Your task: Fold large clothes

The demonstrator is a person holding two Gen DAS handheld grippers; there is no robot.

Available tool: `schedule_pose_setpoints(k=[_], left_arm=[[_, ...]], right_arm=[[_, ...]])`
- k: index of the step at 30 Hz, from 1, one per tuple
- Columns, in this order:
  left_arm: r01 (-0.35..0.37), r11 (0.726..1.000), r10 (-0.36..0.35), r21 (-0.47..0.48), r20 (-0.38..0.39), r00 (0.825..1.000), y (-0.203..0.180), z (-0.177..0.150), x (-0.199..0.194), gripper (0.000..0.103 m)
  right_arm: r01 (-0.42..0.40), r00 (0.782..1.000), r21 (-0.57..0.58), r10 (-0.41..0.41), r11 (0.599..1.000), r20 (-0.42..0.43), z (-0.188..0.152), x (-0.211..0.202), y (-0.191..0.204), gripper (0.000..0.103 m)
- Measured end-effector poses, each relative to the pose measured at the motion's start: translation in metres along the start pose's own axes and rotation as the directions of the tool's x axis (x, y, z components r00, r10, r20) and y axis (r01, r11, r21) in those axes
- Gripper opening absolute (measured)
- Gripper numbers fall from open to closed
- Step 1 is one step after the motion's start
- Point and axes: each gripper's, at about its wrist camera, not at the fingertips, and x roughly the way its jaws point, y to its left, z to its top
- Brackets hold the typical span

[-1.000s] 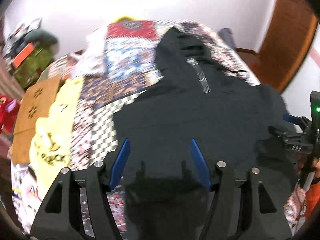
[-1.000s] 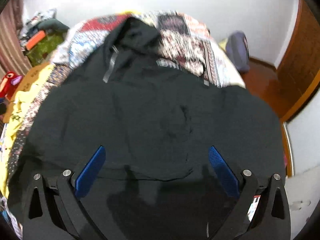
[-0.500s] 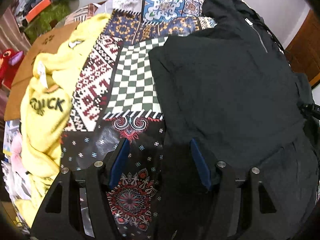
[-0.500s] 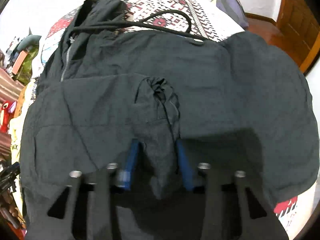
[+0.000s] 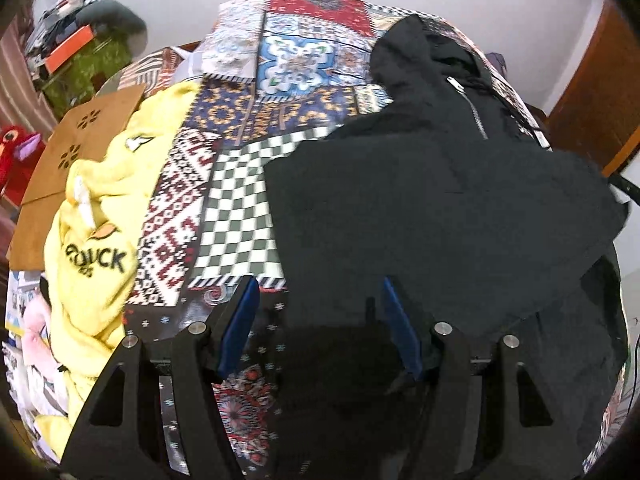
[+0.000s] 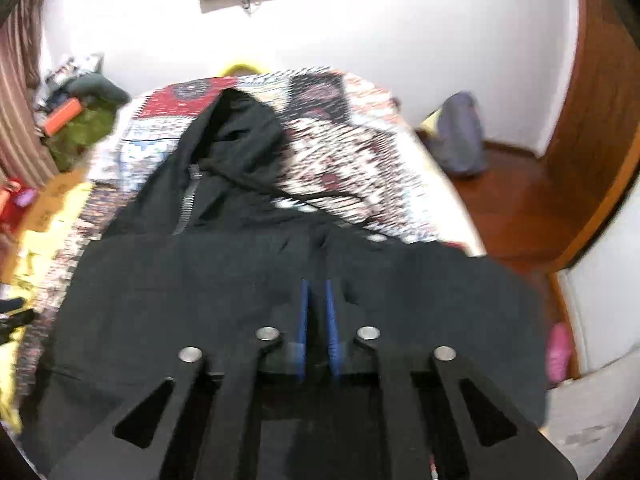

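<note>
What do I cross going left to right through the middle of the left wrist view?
Red plush toy → brown cardboard sheet → yellow garment → patchwork bedspread → black hooded jacket → wooden door.

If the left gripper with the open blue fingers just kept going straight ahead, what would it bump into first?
Most likely the left edge of the black zip hoodie, which lies across the patchwork bedspread right ahead of the left gripper. Depth is unclear, so it could touch the bedspread beside that edge first.
</note>
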Motion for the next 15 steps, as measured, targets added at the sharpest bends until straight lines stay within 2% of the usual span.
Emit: schedule_pose_setpoints(k=[1, 6, 9, 11, 12, 14, 15], left_arm=[[0.003, 1.000, -0.003, 0.012, -0.012, 1.000, -0.006, -0.001, 0.004, 0.063], [-0.008, 0.999, 0.012, 0.049, -0.080, 0.997, -0.020, -0.009, 0.033, 0.063], [-0.015, 0.999, 0.019, 0.044, -0.096, 0.995, -0.022, -0.015, 0.047, 0.064], [-0.029, 0.999, 0.032, 0.045, -0.086, 0.996, -0.022, -0.017, 0.047, 0.067], [-0.032, 0.998, 0.036, 0.046, -0.084, 0.996, -0.023, -0.017, 0.047, 0.067], [-0.041, 0.998, 0.046, 0.057, -0.086, 0.995, -0.025, -0.018, 0.045, 0.067], [-0.046, 0.997, 0.052, 0.064, -0.087, 0.995, -0.026, -0.018, 0.044, 0.067]], right_arm=[[0.033, 0.999, -0.005, -0.033, 0.999, 0.007, -0.003, 0.001, -0.002, 0.006], [0.005, 0.993, 0.049, 0.001, 0.999, -0.117, -0.028, 0.031, -0.026, 0.006], [-0.064, 0.983, 0.118, 0.082, 0.991, -0.161, -0.044, 0.037, -0.035, 0.006], [-0.116, 0.968, 0.162, 0.148, 0.980, -0.203, -0.056, 0.045, -0.037, 0.007], [-0.125, 0.962, 0.172, 0.161, 0.977, -0.220, -0.060, 0.046, -0.035, 0.011], [-0.128, 0.944, 0.201, 0.181, 0.971, -0.275, -0.070, 0.052, -0.032, 0.028], [-0.129, 0.940, 0.213, 0.187, 0.969, -0.285, -0.073, 0.051, -0.030, 0.040]])
